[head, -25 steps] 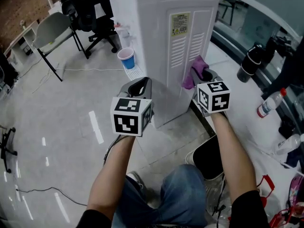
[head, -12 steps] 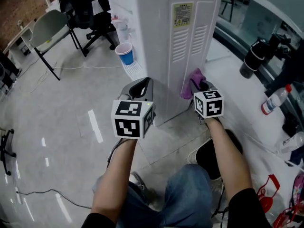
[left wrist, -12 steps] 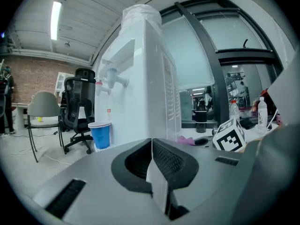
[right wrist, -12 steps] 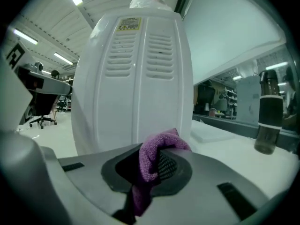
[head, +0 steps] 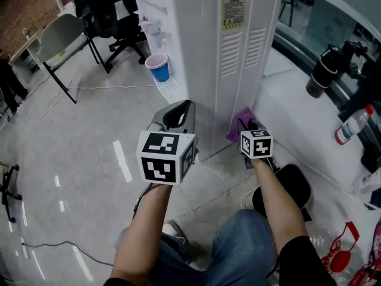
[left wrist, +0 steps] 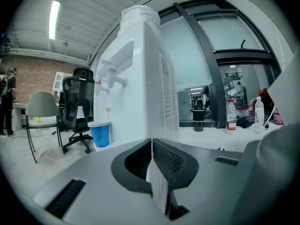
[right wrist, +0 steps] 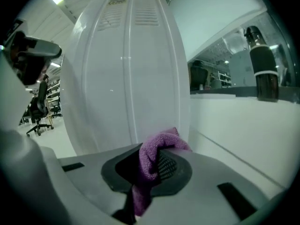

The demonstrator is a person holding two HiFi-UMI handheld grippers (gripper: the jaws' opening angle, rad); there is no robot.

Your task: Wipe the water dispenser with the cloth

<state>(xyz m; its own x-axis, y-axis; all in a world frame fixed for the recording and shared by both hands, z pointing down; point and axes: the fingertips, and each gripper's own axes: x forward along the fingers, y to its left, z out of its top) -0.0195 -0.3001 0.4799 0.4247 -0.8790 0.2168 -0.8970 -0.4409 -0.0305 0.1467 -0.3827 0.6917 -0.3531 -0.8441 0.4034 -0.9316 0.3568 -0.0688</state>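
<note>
Near my knees, my left claw [head: 178,114] hangs closed on nothing, its jaws pressed together, off the near corner of the dispenser [head: 221,52]. It sits at 9 o'clock from my right claw [head: 245,124] and well apart from the cloth [head: 236,126]. My right claw grips that purple cloth, which is bunched between the jaws and folds over their tips. The cloth is up against the foot of the white dispenser's back panel, below the louvres and close to the floor [head: 89,136]. Beyond, at 10 o'clock, a blue cup [head: 158,69] stands on the dispenser's front side under the taps. Further off at 11 o'clock are a black chair [head: 113,14] and a grey chair [head: 62,34]. At 2 o'clock stands a dark bottle [head: 320,73].
</note>
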